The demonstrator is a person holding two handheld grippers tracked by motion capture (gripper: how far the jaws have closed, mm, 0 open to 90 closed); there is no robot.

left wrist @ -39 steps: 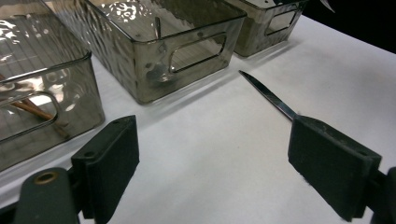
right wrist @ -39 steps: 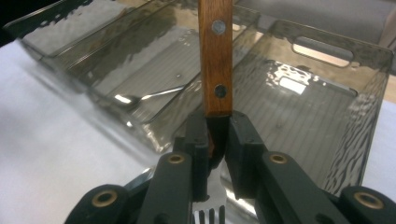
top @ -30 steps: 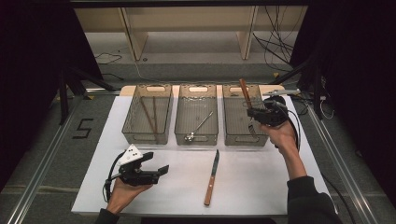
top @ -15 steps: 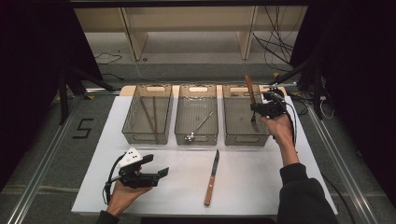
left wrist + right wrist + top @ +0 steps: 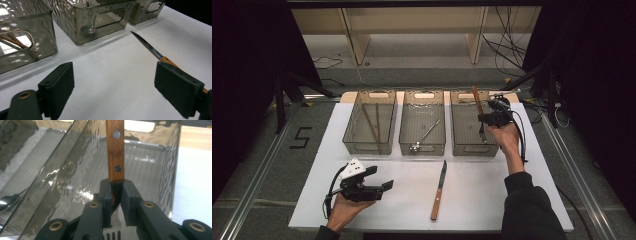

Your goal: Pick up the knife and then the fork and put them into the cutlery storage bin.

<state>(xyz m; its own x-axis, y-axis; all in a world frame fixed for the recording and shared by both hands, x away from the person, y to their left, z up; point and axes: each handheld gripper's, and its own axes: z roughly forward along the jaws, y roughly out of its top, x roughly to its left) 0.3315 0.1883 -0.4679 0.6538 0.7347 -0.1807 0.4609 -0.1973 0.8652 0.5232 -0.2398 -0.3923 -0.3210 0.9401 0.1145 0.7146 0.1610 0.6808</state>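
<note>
The right gripper (image 5: pixel 490 119) is clamped on a wooden-handled fork (image 5: pixel 477 102), its jaws narrow around the lower end of the handle, tines pointing down below the pads as the right gripper view shows (image 5: pixel 111 236). The fork stands nearly upright, handle rising and leaning slightly away from the person, directly over the right-hand bin (image 5: pixel 460 145) of the three smoky plastic bins. So its long axis runs top to bottom, at odds with the bin's long floor; my reading is that the coming move turns on tipping the handle down along the bin's length before letting go, or lowering tines-first and releasing

The left gripper (image 5: pixel 379 186) rests near the front of the white table (image 5: pixel 537 200), jaws wide with nothing between them. It points toward a wooden-handled knife (image 5: pixel 439 190) lying flat just beside it, blade toward the bins, handle toward the person. The left hand is clearly the nearer one to that knife

The middle bin (image 5: pixel 422 147) holds a spoon (image 5: pixel 424 136), the left bin (image 5: pixel 354 145) chopsticks (image 5: pixel 373 125)
</note>
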